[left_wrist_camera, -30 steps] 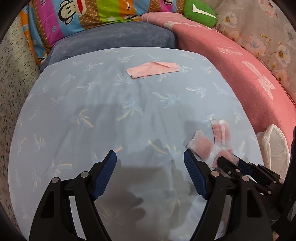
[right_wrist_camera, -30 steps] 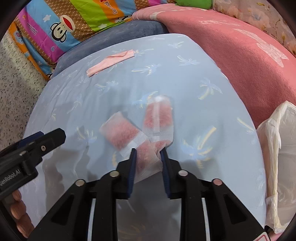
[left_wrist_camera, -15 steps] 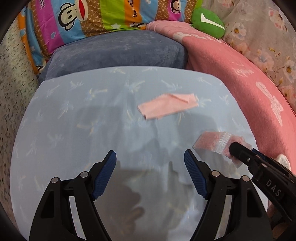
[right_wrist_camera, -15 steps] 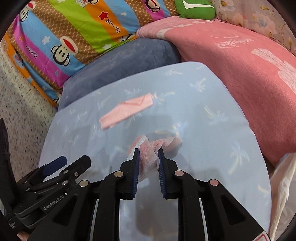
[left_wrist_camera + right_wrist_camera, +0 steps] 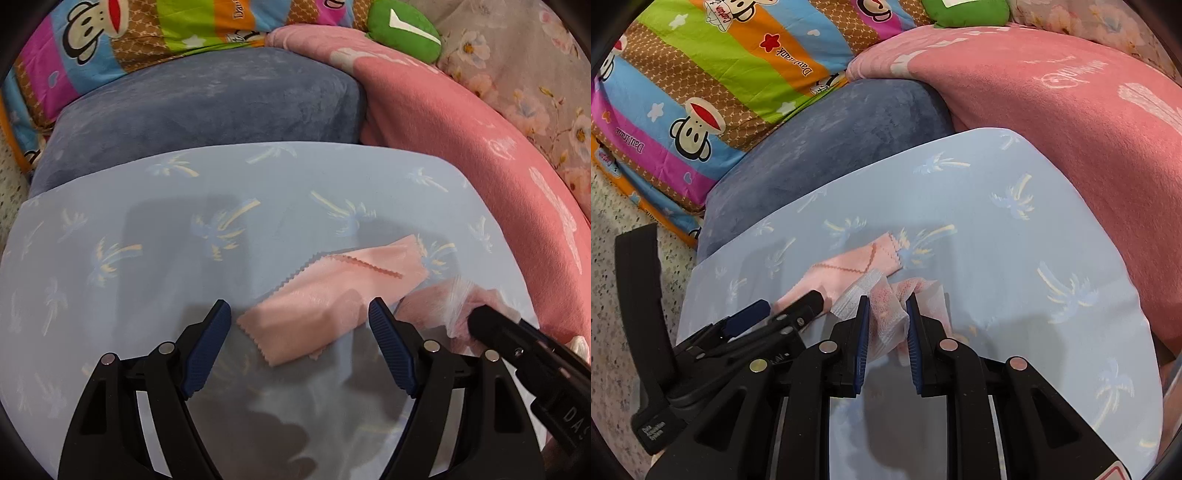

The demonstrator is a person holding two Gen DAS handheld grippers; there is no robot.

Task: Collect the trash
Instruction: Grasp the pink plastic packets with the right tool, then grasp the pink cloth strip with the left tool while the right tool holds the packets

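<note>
A folded pink cloth (image 5: 332,295) with zigzag edges lies on the light blue palm-print table (image 5: 147,240). My left gripper (image 5: 299,332) is open, its blue fingertips on either side of the cloth's near end. My right gripper (image 5: 886,321) is shut on clear plastic packets with pink filling (image 5: 886,314), held just above the table beside the cloth (image 5: 849,266). In the left wrist view the packets (image 5: 439,302) and the right gripper (image 5: 517,343) show at the right.
A blue-grey cushion (image 5: 207,110) lies behind the table. A pink blanket (image 5: 461,129) curves round the right side. A striped monkey-print pillow (image 5: 701,81) and a green cushion (image 5: 402,29) lie at the back. Speckled floor (image 5: 613,295) is at the left.
My right gripper lifted the packets off the table and carried them forward to the pink cloth. My left gripper advanced until the cloth lay between its open fingers.
</note>
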